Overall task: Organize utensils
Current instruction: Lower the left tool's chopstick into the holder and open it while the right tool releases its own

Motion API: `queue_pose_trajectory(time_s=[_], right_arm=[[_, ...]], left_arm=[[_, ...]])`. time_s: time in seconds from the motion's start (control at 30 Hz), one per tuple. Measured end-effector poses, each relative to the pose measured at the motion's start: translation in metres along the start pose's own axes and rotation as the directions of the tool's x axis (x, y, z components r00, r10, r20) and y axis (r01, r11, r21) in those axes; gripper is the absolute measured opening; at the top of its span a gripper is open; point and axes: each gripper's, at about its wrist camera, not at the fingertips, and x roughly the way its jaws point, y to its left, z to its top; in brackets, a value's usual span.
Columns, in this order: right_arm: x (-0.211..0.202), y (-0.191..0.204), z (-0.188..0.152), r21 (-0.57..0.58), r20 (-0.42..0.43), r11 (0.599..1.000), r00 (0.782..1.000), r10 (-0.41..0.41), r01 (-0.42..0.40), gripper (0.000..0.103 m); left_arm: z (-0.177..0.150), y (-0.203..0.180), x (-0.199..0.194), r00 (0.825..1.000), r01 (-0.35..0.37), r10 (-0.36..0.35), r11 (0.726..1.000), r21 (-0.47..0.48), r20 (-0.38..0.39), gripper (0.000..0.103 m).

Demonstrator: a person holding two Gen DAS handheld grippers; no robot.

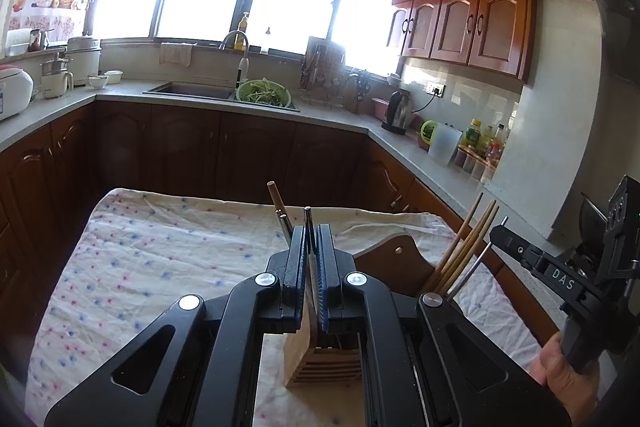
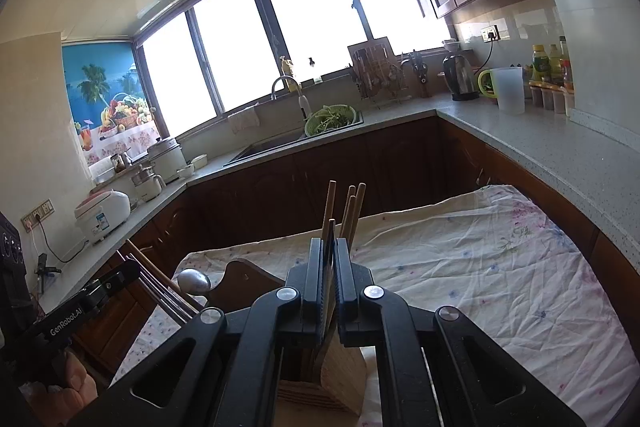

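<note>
Only the right wrist view shows a spoon (image 2: 194,282) behind the wooden holder (image 2: 320,379), where the left gripper (image 1: 311,247) pinches a metal chopstick (image 1: 307,217) and the right gripper (image 2: 329,259) a wooden chopstick (image 2: 331,229), on the cloth-covered table (image 2: 480,267).

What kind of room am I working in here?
A home kitchen, by the look of it: a sink under wide windows, wooden wall cabinets, and an electric kettle on the counter.

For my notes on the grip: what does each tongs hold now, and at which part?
Left tongs: shut on a metal chopstick, below its upper end. Right tongs: shut on a wooden chopstick, also below its top. Both stand over the wooden holder.
</note>
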Motion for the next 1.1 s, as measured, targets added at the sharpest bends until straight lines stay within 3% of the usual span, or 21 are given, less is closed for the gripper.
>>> queue_pose_trajectory(time_s=[0.27,0.3,0.37,0.4,0.43,0.47,0.57,0.63,0.73,1.1], right_arm=[[-0.005,-0.002,0.002,0.013,0.002,1.0,1.0,0.002,-0.002,0.014],[-0.006,-0.003,0.003,0.015,0.001,1.0,1.0,0.002,-0.002,0.02],[-0.007,-0.005,0.003,0.023,0.002,1.0,1.0,0.007,-0.007,0.038],[-0.009,-0.006,0.004,0.026,0.005,1.0,1.0,0.007,-0.007,0.046],[-0.011,-0.006,0.004,0.027,0.01,1.0,1.0,0.002,-0.002,0.049],[-0.012,-0.006,0.004,0.028,0.013,1.0,1.0,0.0,0.0,0.049],[-0.016,-0.009,0.003,0.038,0.017,0.999,1.0,-0.001,0.0,0.064],[-0.019,-0.012,0.003,0.041,0.022,0.999,1.0,-0.002,0.001,0.077],[-0.024,-0.014,0.0,0.051,0.028,0.999,1.0,0.009,-0.01,0.087],[-0.059,-0.005,-0.011,0.03,0.045,0.999,0.998,0.044,-0.045,0.097]], left_arm=[[0.002,0.001,-0.001,1.0,0.005,-0.006,1.0,-0.009,-0.024,0.005],[0.001,0.001,-0.001,1.0,0.008,-0.009,1.0,-0.01,-0.03,0.006],[0.0,0.0,-0.002,0.999,0.014,-0.015,1.0,-0.012,-0.034,0.015],[0.0,-0.002,-0.004,0.999,0.014,-0.015,1.0,-0.01,-0.029,0.026],[-0.002,-0.004,-0.006,1.0,0.01,-0.01,1.0,-0.008,-0.021,0.037],[-0.003,-0.005,-0.009,1.0,0.005,-0.005,1.0,-0.005,-0.014,0.042],[-0.006,-0.008,-0.017,1.0,0.001,-0.001,1.0,0.0,-0.01,0.052],[-0.008,-0.009,-0.022,1.0,-0.014,0.014,1.0,0.003,-0.004,0.07],[-0.013,-0.01,-0.03,0.999,-0.043,0.043,0.999,0.004,0.0,0.088],[-0.031,-0.006,-0.065,0.998,-0.067,0.067,0.998,-0.005,-0.003,0.095]])
